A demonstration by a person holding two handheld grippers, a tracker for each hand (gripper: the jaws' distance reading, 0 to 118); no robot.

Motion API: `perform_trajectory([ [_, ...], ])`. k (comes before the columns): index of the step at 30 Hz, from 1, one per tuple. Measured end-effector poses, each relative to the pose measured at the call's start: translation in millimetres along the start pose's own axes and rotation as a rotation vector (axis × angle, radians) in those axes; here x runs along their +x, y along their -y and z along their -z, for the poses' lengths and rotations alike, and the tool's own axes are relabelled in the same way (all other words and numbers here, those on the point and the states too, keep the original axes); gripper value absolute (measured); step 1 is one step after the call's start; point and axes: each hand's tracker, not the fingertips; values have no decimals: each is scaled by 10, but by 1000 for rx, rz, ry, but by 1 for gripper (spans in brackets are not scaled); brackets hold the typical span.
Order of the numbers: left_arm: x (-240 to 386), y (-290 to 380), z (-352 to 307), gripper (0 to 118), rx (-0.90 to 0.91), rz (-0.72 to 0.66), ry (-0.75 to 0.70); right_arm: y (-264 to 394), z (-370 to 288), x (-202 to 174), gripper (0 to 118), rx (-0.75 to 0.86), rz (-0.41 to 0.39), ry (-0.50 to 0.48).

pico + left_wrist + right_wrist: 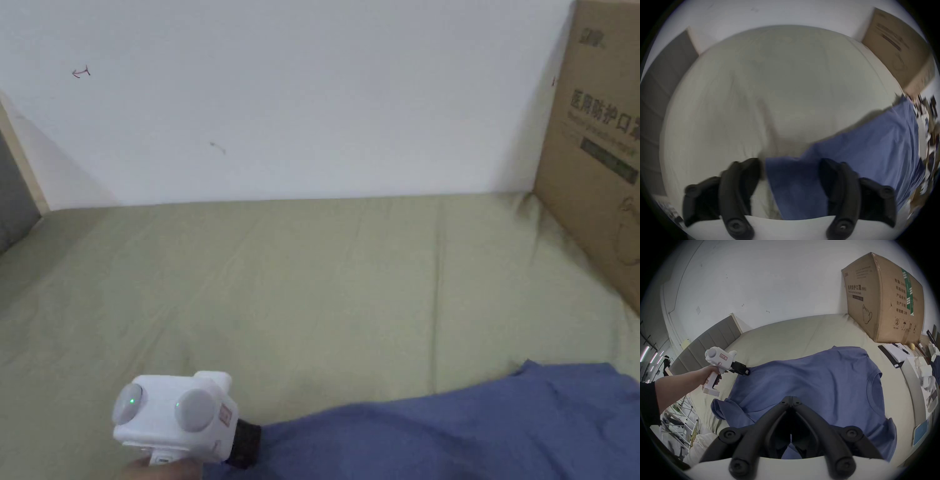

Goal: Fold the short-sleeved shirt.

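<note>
**Two grippers at one blue shirt on the bed**

The left gripper (790, 172) has its jaws spread wide apart, and a corner of the blue shirt (859, 162) lies in the gap between them; the picture is blurred, and neither jaw is seen pressing on the cloth. In the right gripper view the same left gripper (748, 371) is held by a hand (711, 373), its dark tip at the far left edge of the shirt (810, 381), touching or just beside it. In the head view its white body (178, 415) sits just left of the shirt (450, 431), dark end against the cloth.

The right gripper (791, 398) has its jaws brought together, tips meeting, over the near part of the shirt. Whether any cloth is caught between the tips I cannot tell.

The shirt lies spread, a little rumpled, on the bed sheet (300, 281), its round neck opening toward the right and one short sleeve bunched at its near left corner. A second sleeve hangs at its near right.

Count: one shirt, two grippers, one cardboard box (883, 298). The box stands beyond the shirt to the right, against the white wall (300, 94), apart from the cloth. A grey padded headboard (708, 344) runs behind the left of the shirt. Right of the shirt, past the bed's edge, lies a clutter of papers and small things
</note>
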Motion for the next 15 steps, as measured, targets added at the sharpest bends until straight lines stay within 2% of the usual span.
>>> perform_trajectory([
  [1,36,-8,-37,65,8,2,28,11,-1,-6,0,0,4,-1],
  [3,27,-8,-102,10,6,-9,34,-11,-16,18,0,7,14,-5],
  [4,14,-19,-136,2,11,-17,83,-60,-40,55,0,29,17,-6],
  [6,-66,-33,-208,2,15,-26,77,-282,-104,190,0,107,46,-5],
  [9,-156,10,-405,2,99,-80,112,-813,-44,706,0,161,120,-7],
  [12,-179,69,-603,2,156,-80,99,-1380,413,1327,0,-54,205,112],
  [14,-166,113,-686,2,160,-76,99,-1603,770,1665,0,-177,267,136],
  [15,-158,135,-702,2,159,-78,99,-1677,979,1825,7,-245,258,129],
])
